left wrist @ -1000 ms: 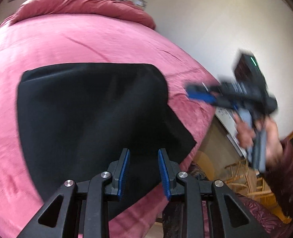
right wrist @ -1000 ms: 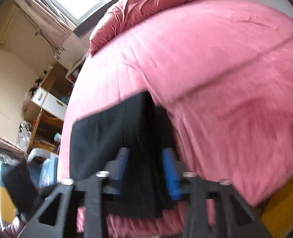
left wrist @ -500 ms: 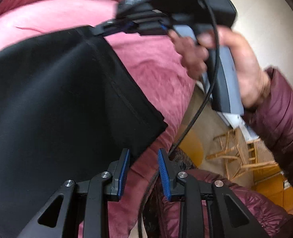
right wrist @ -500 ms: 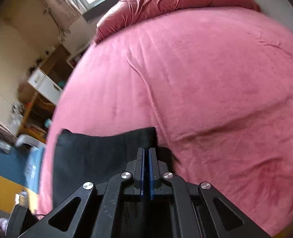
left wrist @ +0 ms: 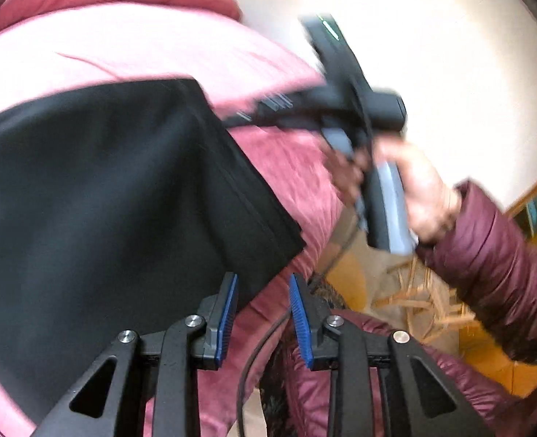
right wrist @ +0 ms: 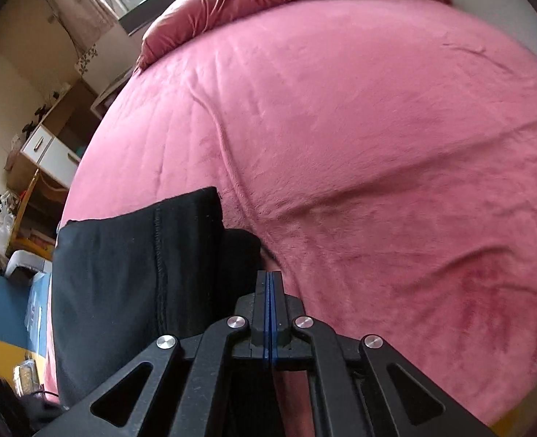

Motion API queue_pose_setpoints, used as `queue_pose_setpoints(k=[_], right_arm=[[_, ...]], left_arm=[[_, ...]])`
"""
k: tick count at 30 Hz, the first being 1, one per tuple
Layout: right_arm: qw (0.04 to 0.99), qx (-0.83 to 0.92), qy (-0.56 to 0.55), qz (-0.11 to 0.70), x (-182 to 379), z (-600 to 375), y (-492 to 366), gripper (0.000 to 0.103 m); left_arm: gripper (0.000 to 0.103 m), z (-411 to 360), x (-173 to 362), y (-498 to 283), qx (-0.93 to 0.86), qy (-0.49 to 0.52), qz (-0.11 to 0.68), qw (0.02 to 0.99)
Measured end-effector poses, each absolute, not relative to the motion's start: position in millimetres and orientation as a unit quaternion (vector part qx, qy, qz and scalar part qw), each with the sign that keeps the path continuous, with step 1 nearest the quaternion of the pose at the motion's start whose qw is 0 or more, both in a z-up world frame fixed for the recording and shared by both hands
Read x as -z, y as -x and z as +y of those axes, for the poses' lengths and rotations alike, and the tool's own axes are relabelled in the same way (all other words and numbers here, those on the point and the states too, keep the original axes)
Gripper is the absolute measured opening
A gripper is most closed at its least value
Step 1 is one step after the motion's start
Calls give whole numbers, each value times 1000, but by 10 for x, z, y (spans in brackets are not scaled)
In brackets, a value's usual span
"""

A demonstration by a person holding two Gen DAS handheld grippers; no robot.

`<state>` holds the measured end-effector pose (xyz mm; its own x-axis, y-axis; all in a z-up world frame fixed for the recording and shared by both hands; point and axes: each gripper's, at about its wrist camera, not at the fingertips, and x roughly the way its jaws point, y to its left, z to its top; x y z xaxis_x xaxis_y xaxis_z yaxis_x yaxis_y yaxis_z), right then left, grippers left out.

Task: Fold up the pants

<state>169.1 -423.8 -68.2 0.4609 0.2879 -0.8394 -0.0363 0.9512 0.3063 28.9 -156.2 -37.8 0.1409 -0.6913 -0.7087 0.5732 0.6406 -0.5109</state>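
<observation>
Right gripper (left wrist: 246, 116) slid off the far pants corner since half a second ago – blades pressed together, nothing visibly pinched | black pants (left wrist: 104, 218) lie folded on the pink bedspread (right wrist: 377, 145) | near corner sits just ahead-left of the left gripper (left wrist: 263, 315) – spread wide, low, nearer | long edge runs away toward the right one

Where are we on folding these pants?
Done: the black pants lie in a flat layered block on the pink bed. In hand: the right gripper is shut at their far corner; the left gripper is open at the near corner. Left: another fold, probably.
</observation>
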Motion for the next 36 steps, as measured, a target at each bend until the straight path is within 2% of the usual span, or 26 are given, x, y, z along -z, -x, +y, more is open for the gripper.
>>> queue_pose_setpoints(k=[6,11,13,15,16,20,24,26,29,34,35,36], right_arm=[[869,-92,-123,470,274,-4254,-1346,2],[870,-134,-98,465,151,-3843,-1248,3],[867,-144,-86,469,189,-3663,-1277,9],[863,-142,-72,480,248,-3538,-1311,24],[861,-135,-62,486,291,-3486,-1326,27],[857,-119,-50,499,395,-3435,-1389,28],[853,-99,-34,511,503,-3466,-1439,37],[851,-95,-31,516,572,-3483,-1457,38],[847,-88,-41,523,700,-3541,-1509,39],[845,-96,-60,523,800,-3642,-1557,42],[845,-98,-61,521,794,-3655,-1551,46],[847,-97,-61,519,786,-3672,-1541,62]], left_arm=[[29,-598,179,-532,302,129,469,819],[30,-148,143,-860,219,149,463,846],[30,-157,100,-998,215,142,457,851],[30,-194,91,-1160,198,130,458,857],[30,-242,107,-1241,197,124,463,855],[30,-390,304,-1534,153,102,496,848],[30,-573,493,-1665,117,50,511,850],[30,-633,648,-1698,105,41,521,846],[30,-713,756,-1682,90,16,507,857],[32,-723,608,-1521,84,16,473,877],[35,-697,560,-1478,83,24,470,878],[43,-629,491,-1409,85,36,465,881]])
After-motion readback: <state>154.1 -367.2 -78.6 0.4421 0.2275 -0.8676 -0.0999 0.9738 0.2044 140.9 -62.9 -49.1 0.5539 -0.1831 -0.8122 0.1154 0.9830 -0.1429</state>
